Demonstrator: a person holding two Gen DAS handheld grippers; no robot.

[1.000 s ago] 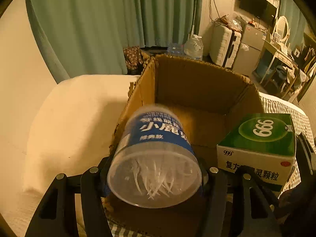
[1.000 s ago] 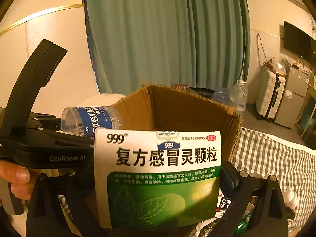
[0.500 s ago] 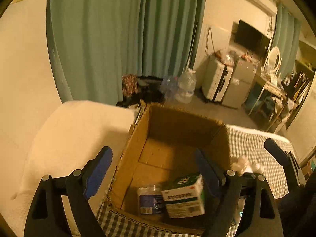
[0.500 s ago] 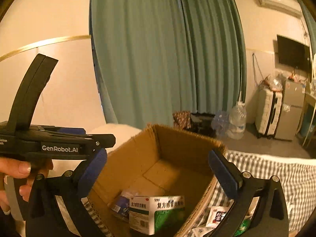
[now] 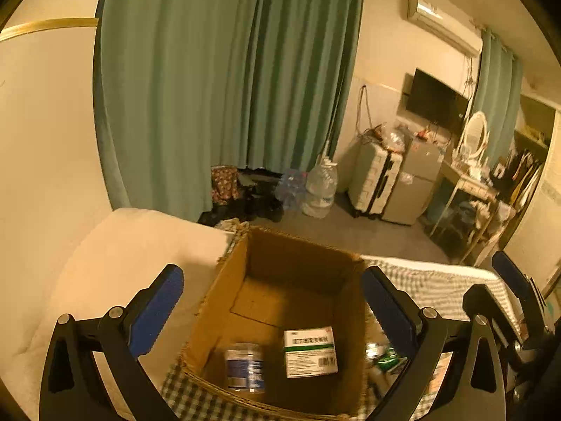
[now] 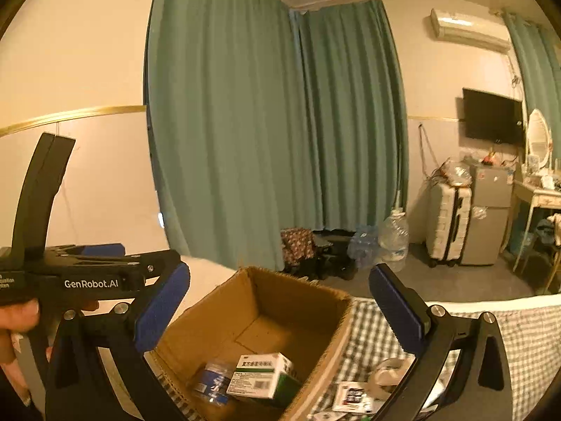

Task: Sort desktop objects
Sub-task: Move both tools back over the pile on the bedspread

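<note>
An open cardboard box (image 5: 224, 287) (image 6: 315, 343) stands on a checked cloth. Inside lie a clear toothpick jar with a blue label (image 5: 244, 366) (image 6: 210, 384) and a green and white medicine box (image 5: 310, 351) (image 6: 263, 375), side by side on the box floor. My left gripper (image 5: 271, 310) is open and empty, raised above the box. My right gripper (image 6: 278, 310) is open and empty, also above the box. The left gripper's body (image 6: 87, 277) shows at the left of the right wrist view.
Small packets and a white item (image 6: 354, 394) lie on the checked cloth (image 6: 526, 333) right of the box. A cream cushion (image 5: 115, 256) lies left of it. Green curtains (image 5: 228, 80), water bottles, a suitcase (image 5: 375, 182) and a dresser stand behind.
Both grippers opened and let go of the jar and the medicine box, which dropped into the cardboard box. Both grippers then rose and pulled back above it.
</note>
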